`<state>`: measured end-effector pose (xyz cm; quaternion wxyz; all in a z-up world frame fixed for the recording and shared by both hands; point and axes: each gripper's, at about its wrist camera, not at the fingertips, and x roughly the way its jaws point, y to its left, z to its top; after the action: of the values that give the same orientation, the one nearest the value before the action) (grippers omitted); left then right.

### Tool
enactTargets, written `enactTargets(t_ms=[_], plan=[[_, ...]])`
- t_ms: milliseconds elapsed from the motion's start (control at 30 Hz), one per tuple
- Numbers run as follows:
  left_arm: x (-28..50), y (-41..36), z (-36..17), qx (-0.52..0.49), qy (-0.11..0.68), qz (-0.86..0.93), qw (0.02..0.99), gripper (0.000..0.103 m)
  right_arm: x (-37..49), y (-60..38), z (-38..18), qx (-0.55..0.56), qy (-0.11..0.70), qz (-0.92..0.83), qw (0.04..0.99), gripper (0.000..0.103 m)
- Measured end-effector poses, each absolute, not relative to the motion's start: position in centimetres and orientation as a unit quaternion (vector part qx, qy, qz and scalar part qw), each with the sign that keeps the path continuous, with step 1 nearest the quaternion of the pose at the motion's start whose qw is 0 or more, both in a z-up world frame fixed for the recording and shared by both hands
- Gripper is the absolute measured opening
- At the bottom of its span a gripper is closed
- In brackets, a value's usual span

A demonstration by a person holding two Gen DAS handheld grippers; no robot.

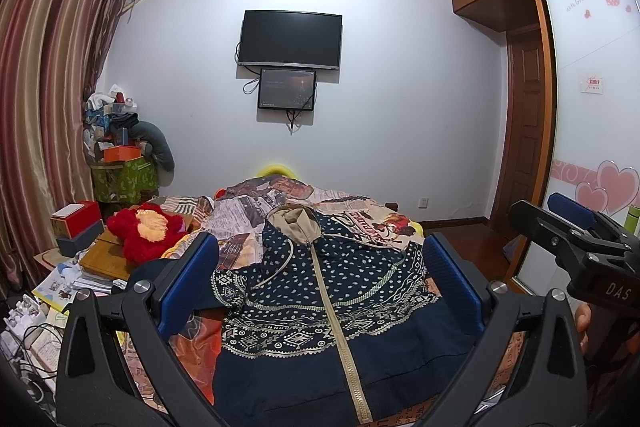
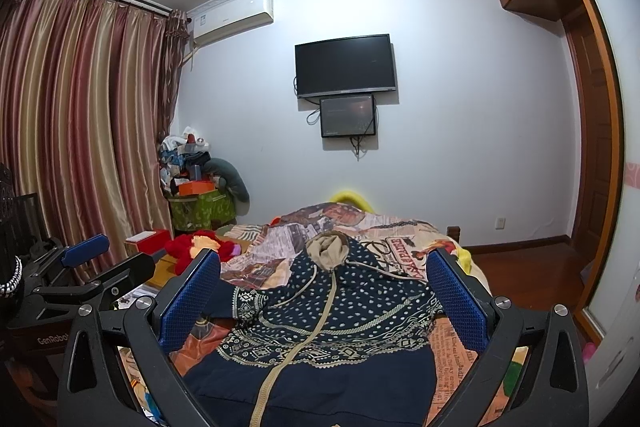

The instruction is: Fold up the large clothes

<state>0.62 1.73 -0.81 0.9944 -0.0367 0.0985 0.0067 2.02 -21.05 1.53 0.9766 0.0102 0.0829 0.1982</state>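
Note:
A navy hooded jacket (image 1: 320, 291) with cream dots, patterned bands and a gold zip lies face up on the bed, its beige-lined hood (image 1: 298, 221) pointing toward the far wall. The same jacket (image 2: 320, 311) fills the centre of the right wrist view. My left gripper (image 1: 320, 283) hovers open above the jacket's chest, with nothing between its blue pads. My right gripper (image 2: 320, 299) is also open and empty over the jacket. The right gripper (image 1: 576, 227) shows at the right edge of the left wrist view, and the left gripper (image 2: 92, 259) shows at the left of the right wrist view.
The bed (image 1: 372, 223) carries a newspaper-print cover. A red plush toy (image 1: 144, 235) lies at its left edge, beside a cluttered side table (image 1: 72, 267) with boxes and cables. Striped curtains (image 1: 44, 87), a wall TV (image 1: 290, 41), a wardrobe (image 1: 592, 87) and wooden floor (image 1: 476, 243) surround it.

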Motion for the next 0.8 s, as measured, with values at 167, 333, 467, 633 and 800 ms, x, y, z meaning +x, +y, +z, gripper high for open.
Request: enactTargets(t_ms=[167, 333, 467, 633, 800], plan=[[0.6, 1.7, -0.8, -0.037, 0.098, 0.007, 0.994, 0.103, 2.0, -21.1, 1.5, 0.010, 0.082, 0.198, 0.977, 0.103], [0.6, 1.7, -0.8, -0.037, 0.098, 0.008, 0.994, 0.103, 2.1, -21.0, 1.4, 0.010, 0.082, 0.198, 0.977, 0.103], [0.7, 1.8, -0.8, -0.038, 0.098, 0.009, 0.994, 0.103, 2.1, -20.9, 1.3, 0.010, 0.082, 0.198, 0.977, 0.103], [1.0, 2.0, -0.9, -0.040, 0.096, 0.016, 0.994, 0.103, 2.4, -20.9, 1.4, 0.008, 0.083, 0.199, 0.976, 0.103], [1.8, 2.9, -0.8, -0.044, 0.094, 0.019, 0.994, 0.103, 2.9, -20.5, 1.7, -0.002, 0.083, 0.201, 0.976, 0.103]])
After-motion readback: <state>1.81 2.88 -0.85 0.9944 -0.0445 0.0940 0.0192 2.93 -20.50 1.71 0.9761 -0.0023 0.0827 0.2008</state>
